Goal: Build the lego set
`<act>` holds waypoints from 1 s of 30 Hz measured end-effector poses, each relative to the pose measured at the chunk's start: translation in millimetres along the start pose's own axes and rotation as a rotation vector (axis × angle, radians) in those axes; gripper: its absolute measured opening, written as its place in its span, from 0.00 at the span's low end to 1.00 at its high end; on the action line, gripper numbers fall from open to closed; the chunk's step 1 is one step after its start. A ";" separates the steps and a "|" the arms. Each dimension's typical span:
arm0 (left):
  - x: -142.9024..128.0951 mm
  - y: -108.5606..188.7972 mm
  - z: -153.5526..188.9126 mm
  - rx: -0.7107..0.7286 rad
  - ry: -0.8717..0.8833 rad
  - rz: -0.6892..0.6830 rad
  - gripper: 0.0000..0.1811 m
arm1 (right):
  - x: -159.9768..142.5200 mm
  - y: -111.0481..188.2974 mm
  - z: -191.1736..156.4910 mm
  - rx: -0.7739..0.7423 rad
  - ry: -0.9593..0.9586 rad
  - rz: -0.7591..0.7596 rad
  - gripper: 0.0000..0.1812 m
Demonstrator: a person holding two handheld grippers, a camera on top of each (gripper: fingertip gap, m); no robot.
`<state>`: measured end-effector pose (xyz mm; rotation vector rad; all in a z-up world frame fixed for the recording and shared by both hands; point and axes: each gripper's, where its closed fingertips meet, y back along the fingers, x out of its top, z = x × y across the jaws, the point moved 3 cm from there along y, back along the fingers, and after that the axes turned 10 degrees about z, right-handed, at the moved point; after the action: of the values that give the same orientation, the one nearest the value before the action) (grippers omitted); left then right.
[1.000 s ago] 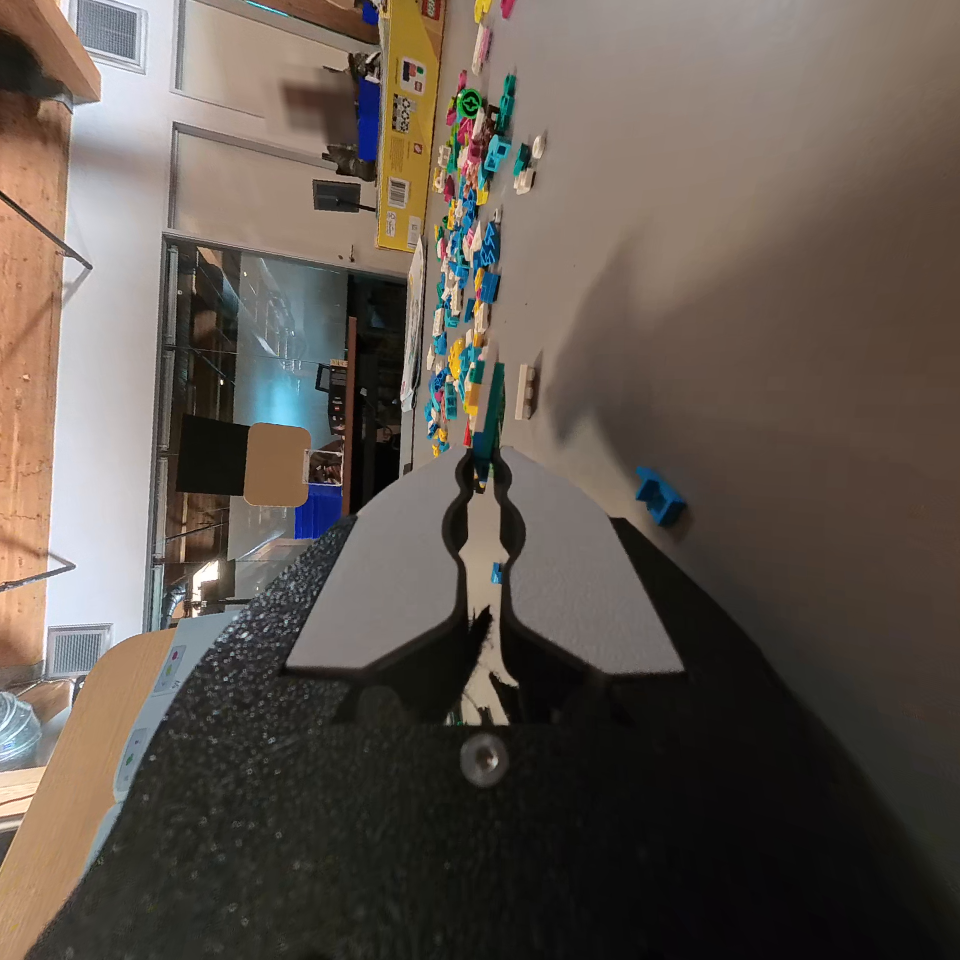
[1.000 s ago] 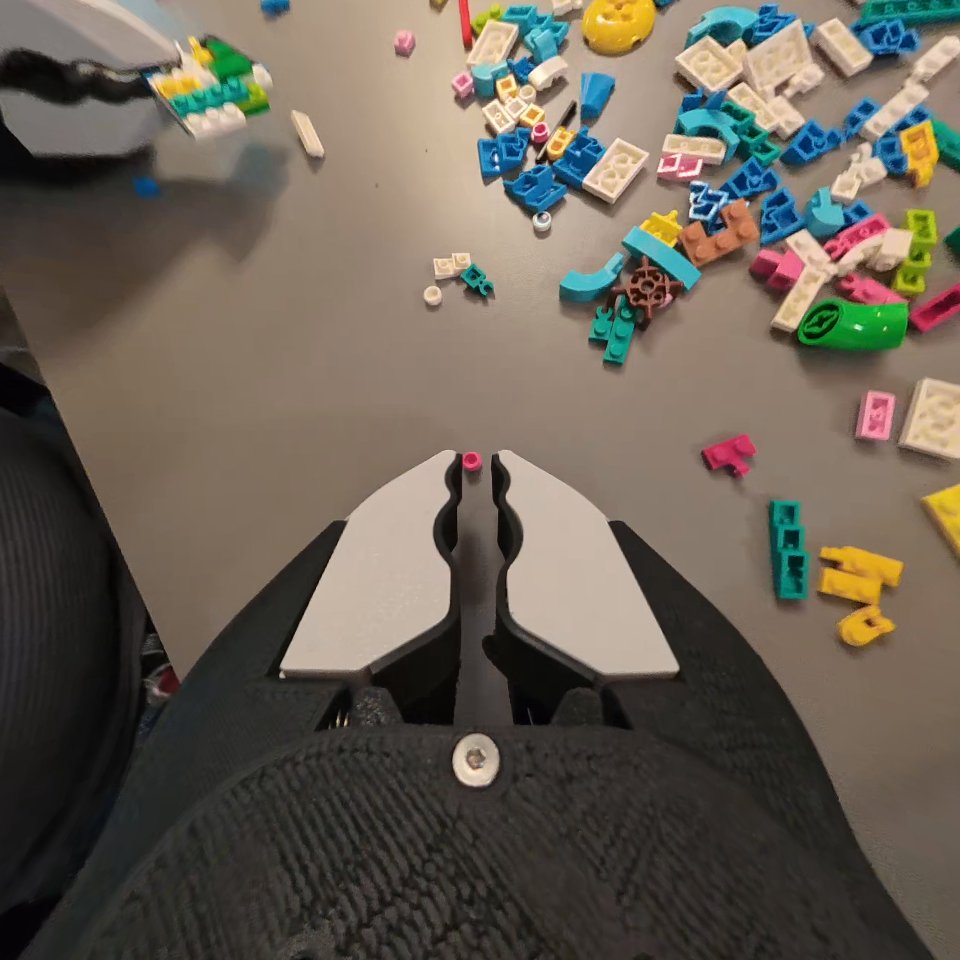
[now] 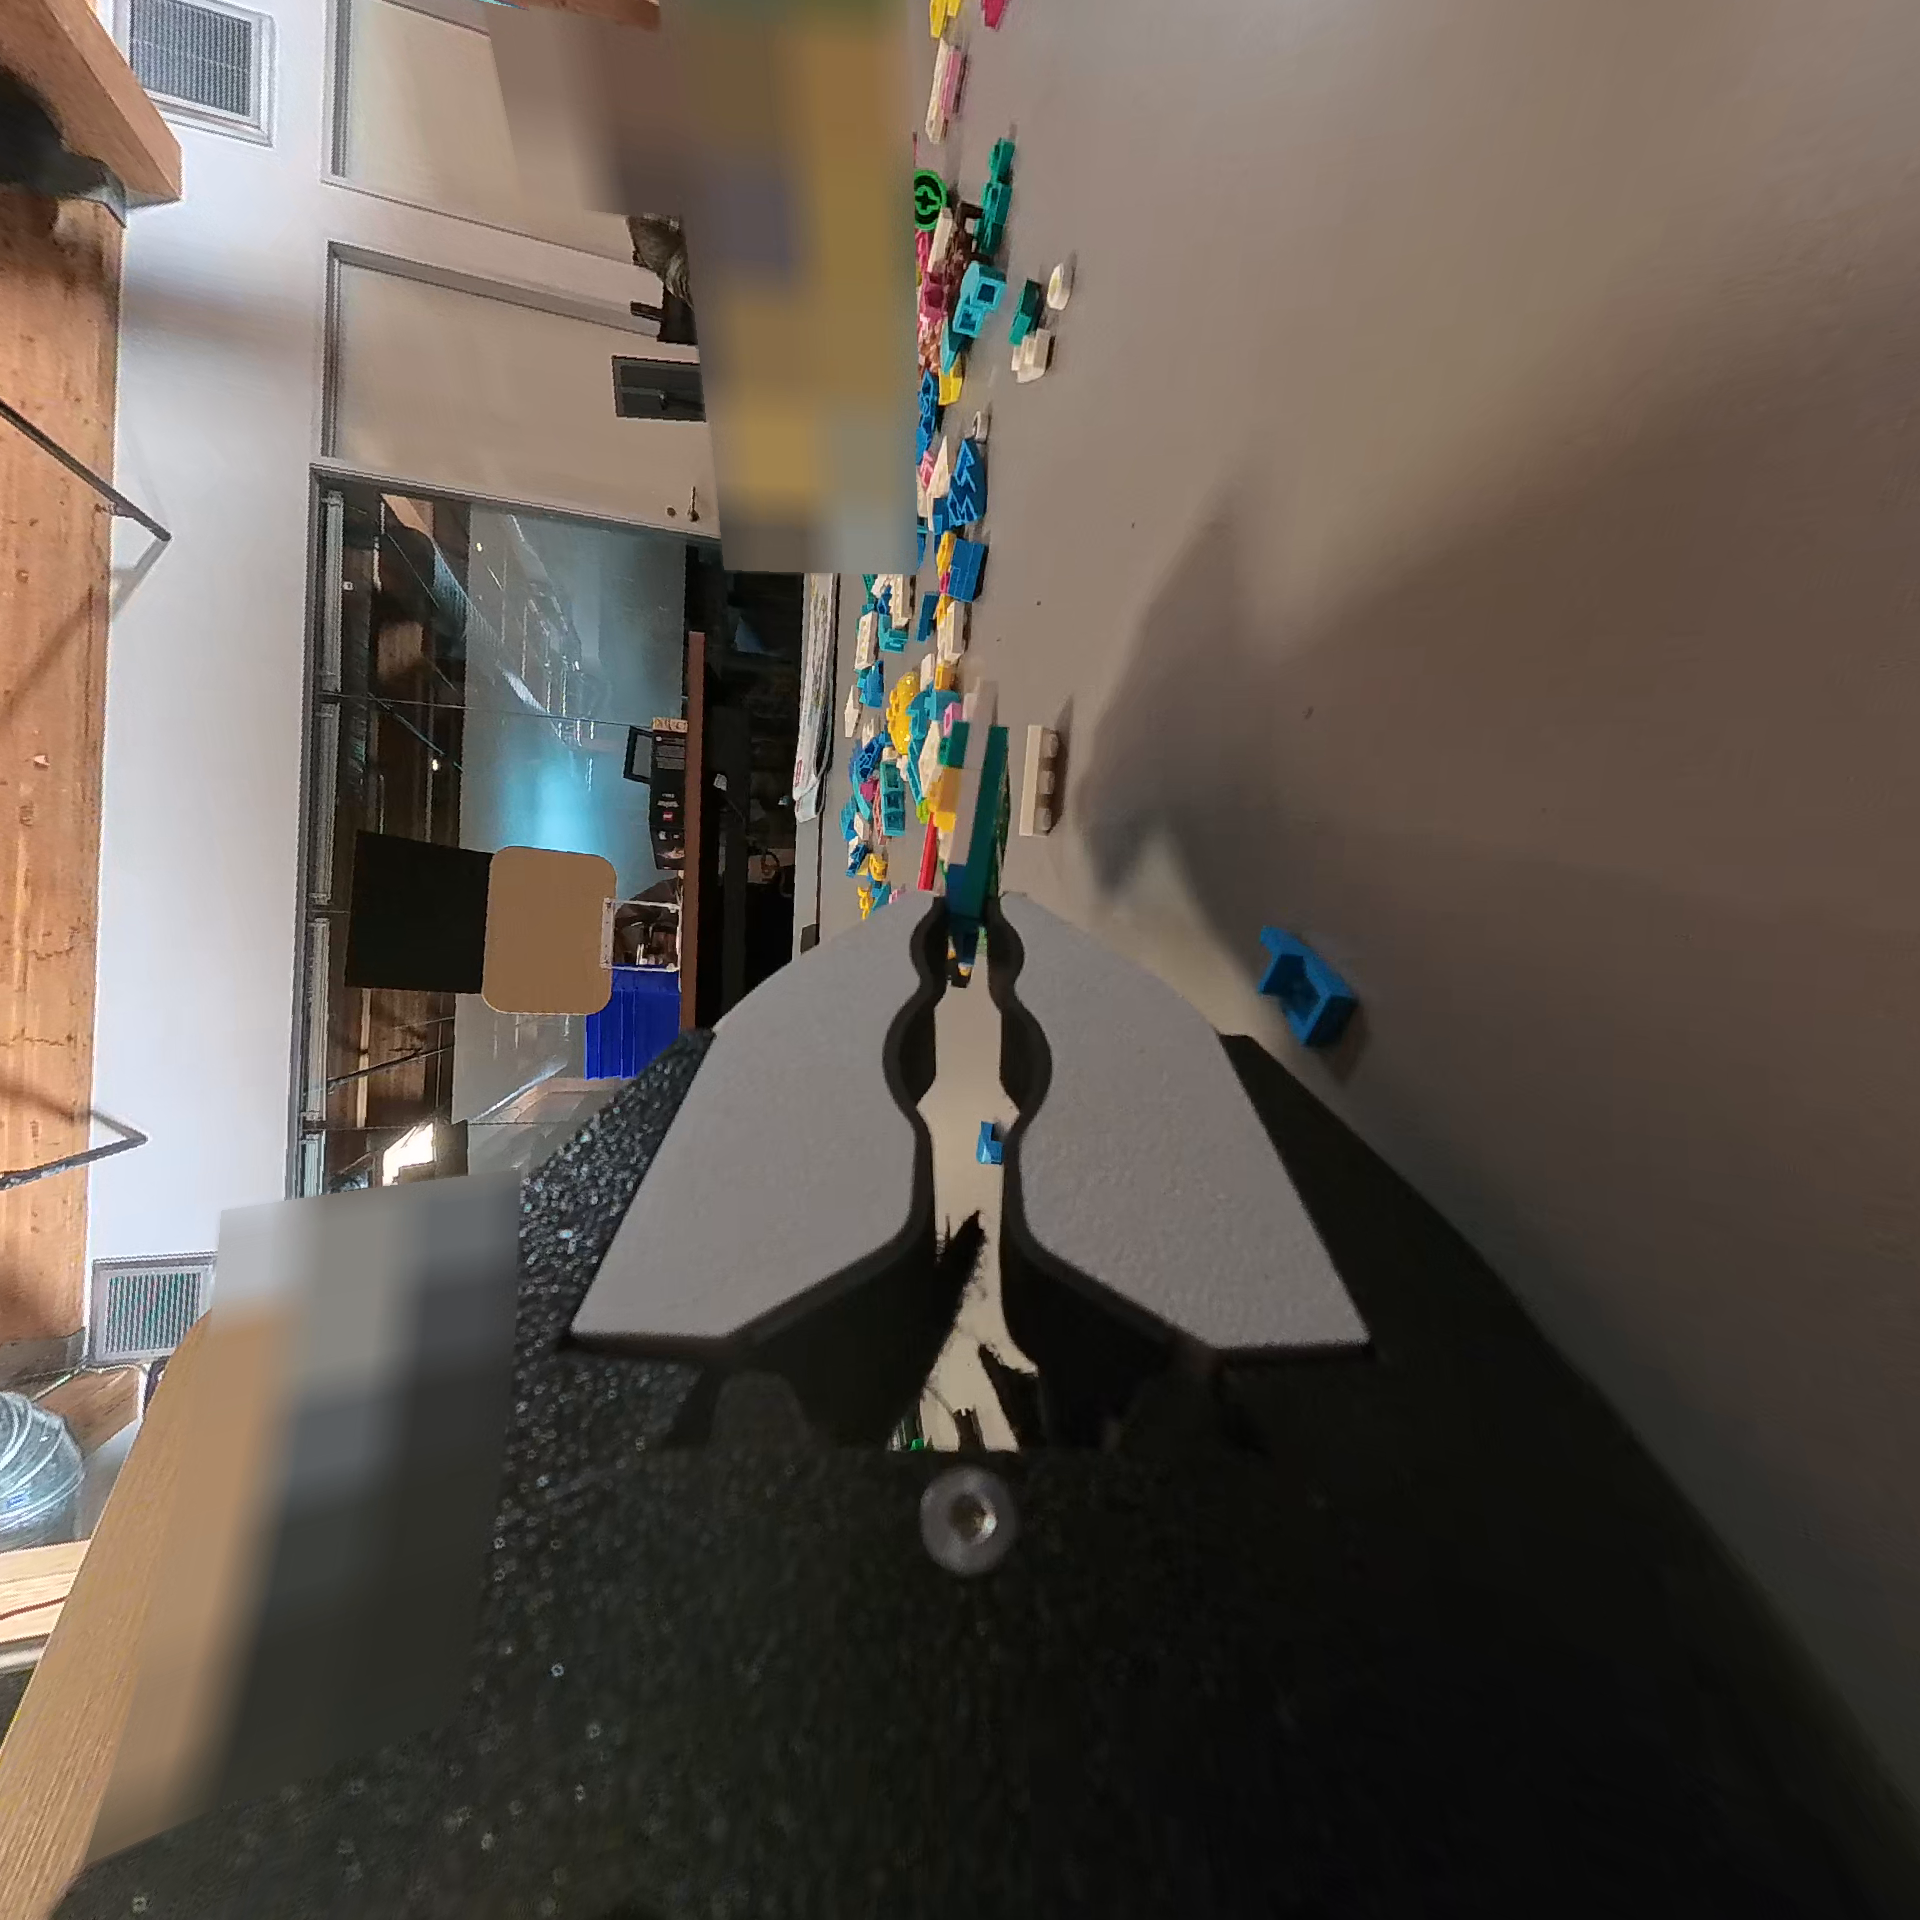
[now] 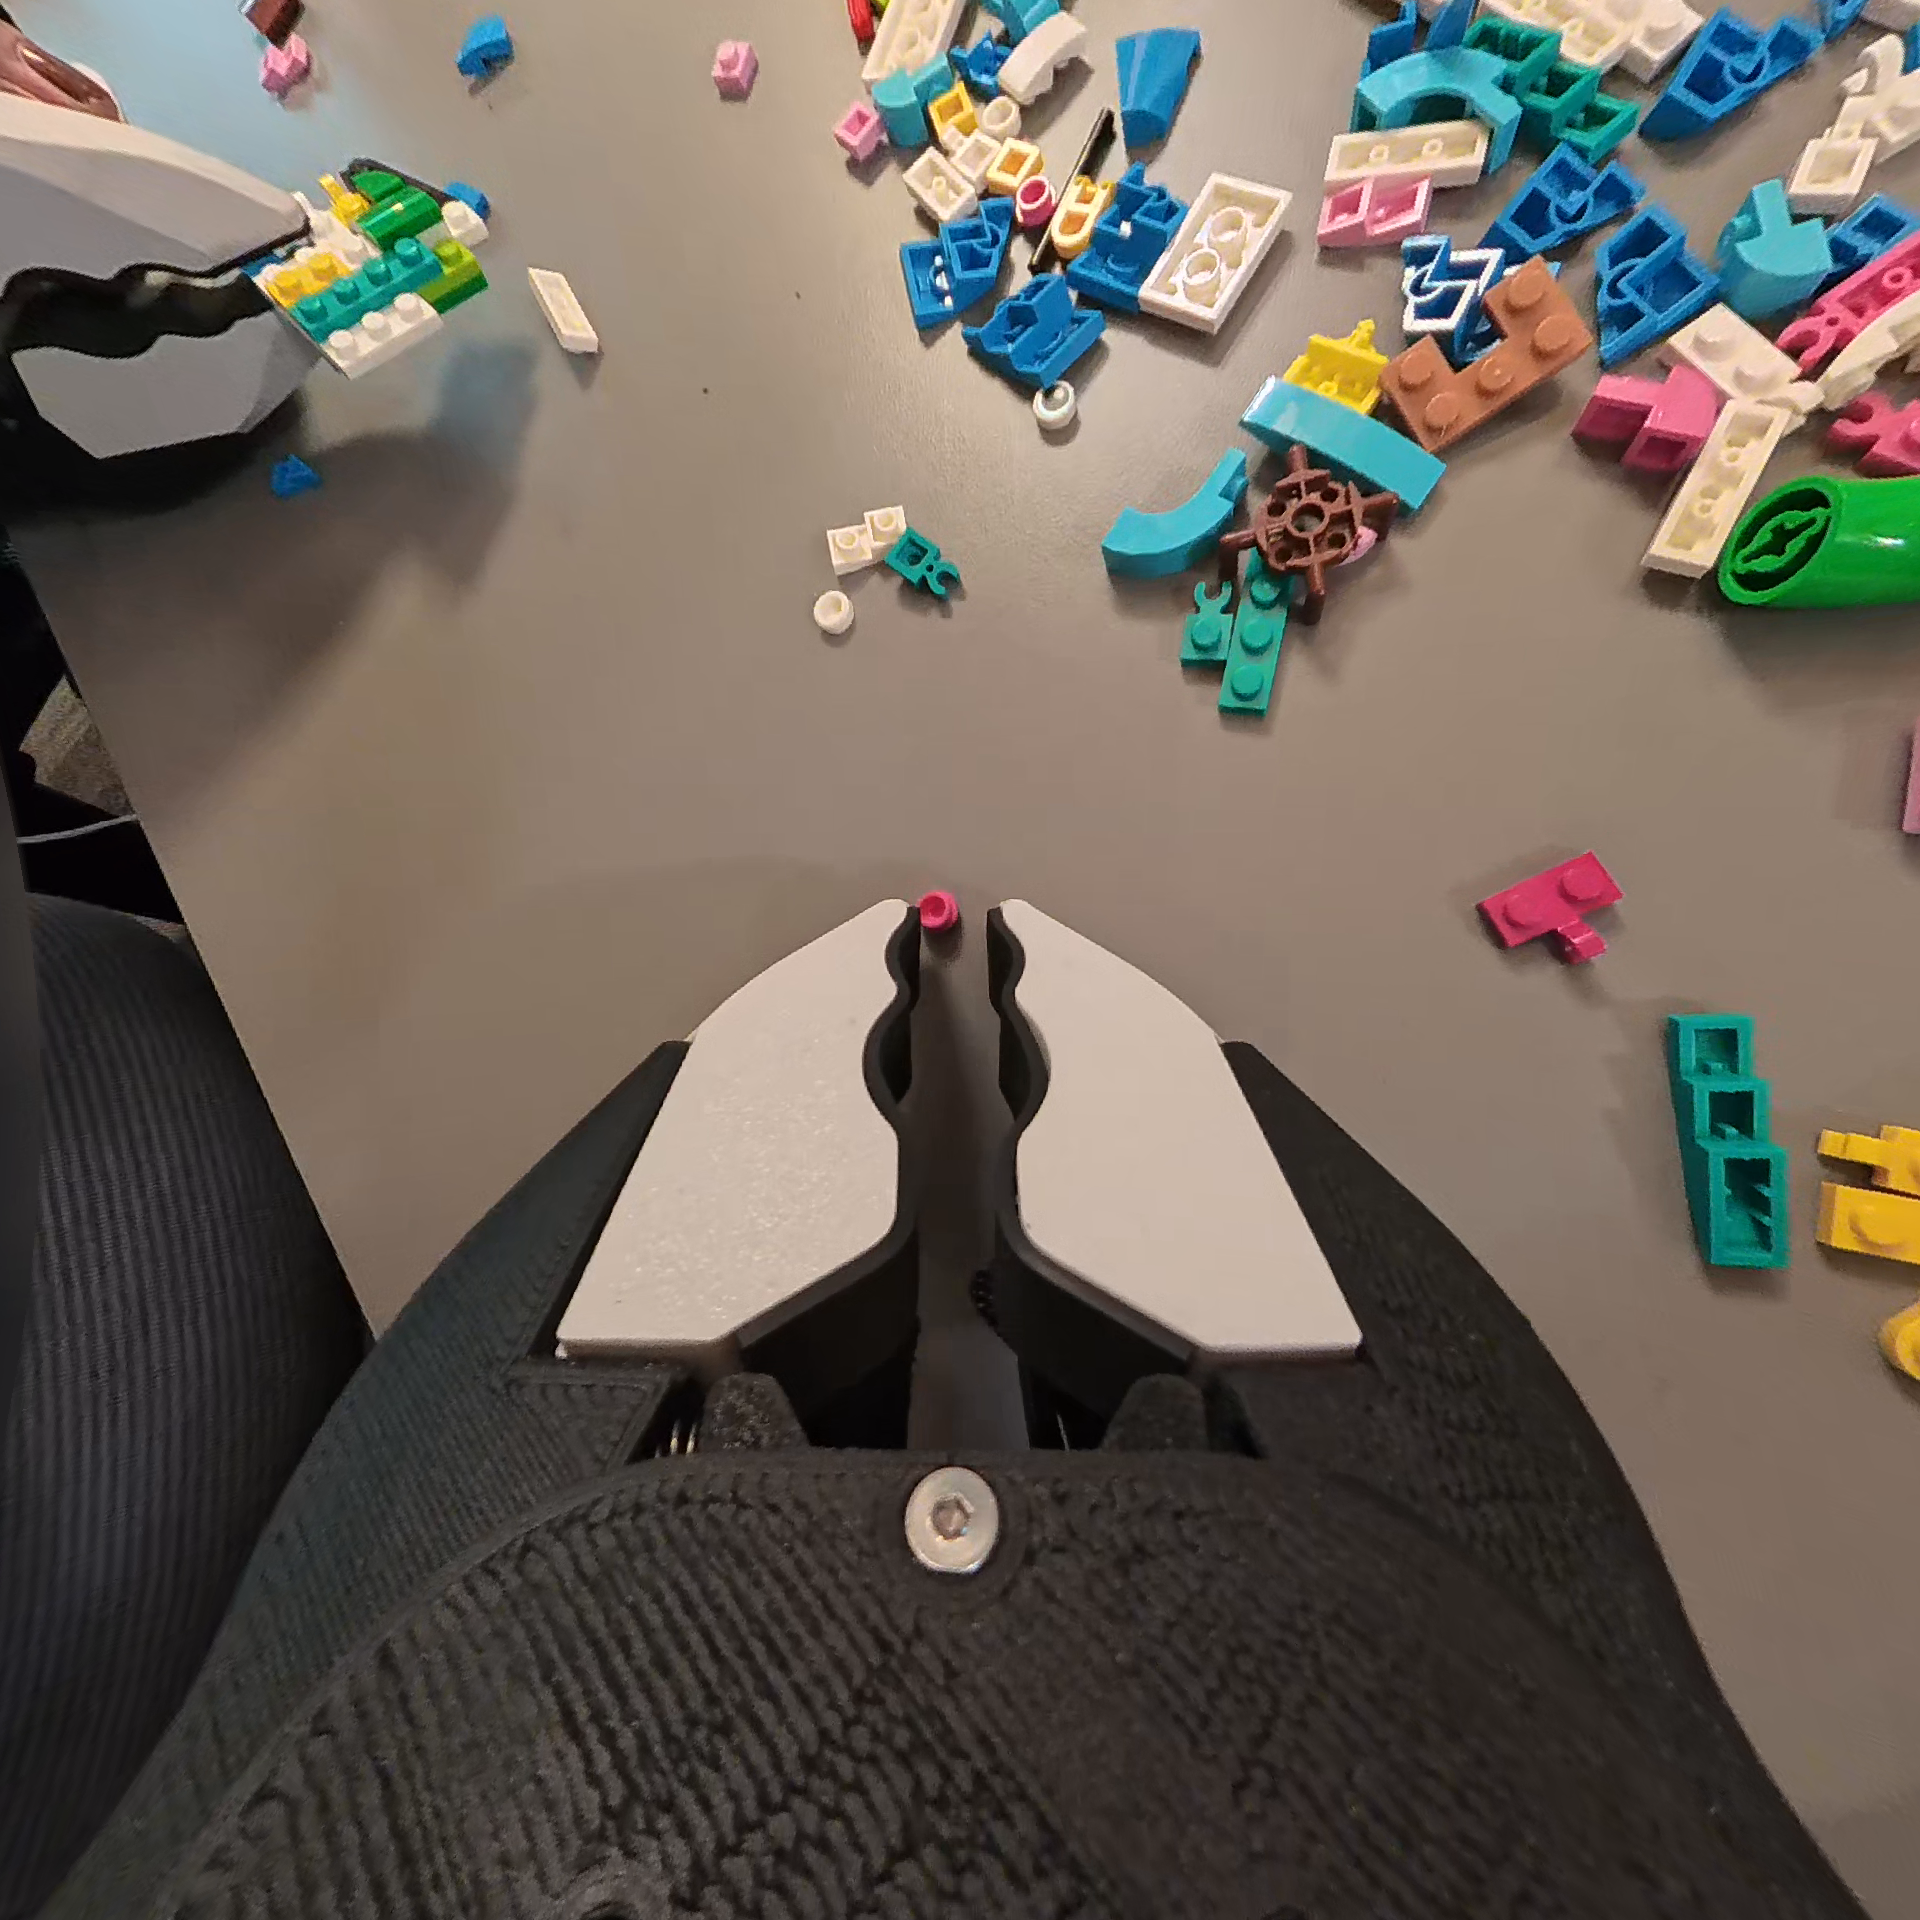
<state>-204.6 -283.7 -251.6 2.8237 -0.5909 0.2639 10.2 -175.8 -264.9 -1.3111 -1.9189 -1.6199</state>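
My left gripper (image 3: pixel 971 920) is shut on a small lego build (image 3: pixel 971 821) of teal, white, yellow and green bricks and holds it edge-on above the grey table (image 3: pixel 1455 520). The right wrist view shows this gripper (image 4: pixel 272 272) at the upper left with the build (image 4: pixel 374 272) sticking out of its tips. My right gripper (image 4: pixel 954 920) hangs low over the table with its jaws slightly apart. A tiny magenta round stud (image 4: pixel 937 914) sits against its left fingertip, with a gap to the right one.
Loose bricks (image 4: pixel 1351 312) in many colours cover the far right of the table. A white tile (image 4: pixel 563 309), small white and teal bits (image 4: pixel 883 551), a magenta plate (image 4: pixel 1548 902), a teal stepped brick (image 4: pixel 1725 1143) and yellow pieces (image 4: pixel 1870 1195) lie nearer. A blue brick (image 3: pixel 1304 982) lies beside the left gripper. The gap from one gripper's tips to the other's is roughly 20 cm.
The left gripper with the build has moved nearer to the right gripper. The right gripper's jaws have parted a little, and the magenta stud stays at the left tip.
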 end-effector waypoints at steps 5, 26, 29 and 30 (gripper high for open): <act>-0.3 -0.3 0.3 -0.002 0.000 -0.002 0.04 | 1.1 -2.5 -0.8 -0.016 0.030 -0.014 0.04; 0.1 -0.5 0.4 -0.003 -0.007 0.000 0.03 | -0.7 -7.9 -25.1 -0.273 1.237 -0.279 0.03; 0.7 -0.5 0.3 -0.002 -0.010 0.002 0.03 | 0.4 -9.9 -31.1 -0.194 1.156 -0.261 0.03; 1.2 -0.3 0.0 0.001 -0.011 0.004 0.03 | 2.7 -10.8 -34.4 -0.170 1.128 -0.231 0.03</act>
<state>-203.4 -283.8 -251.4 2.8271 -0.5988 0.2489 -10.4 -204.9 -258.7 -0.0520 -1.2266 -2.0013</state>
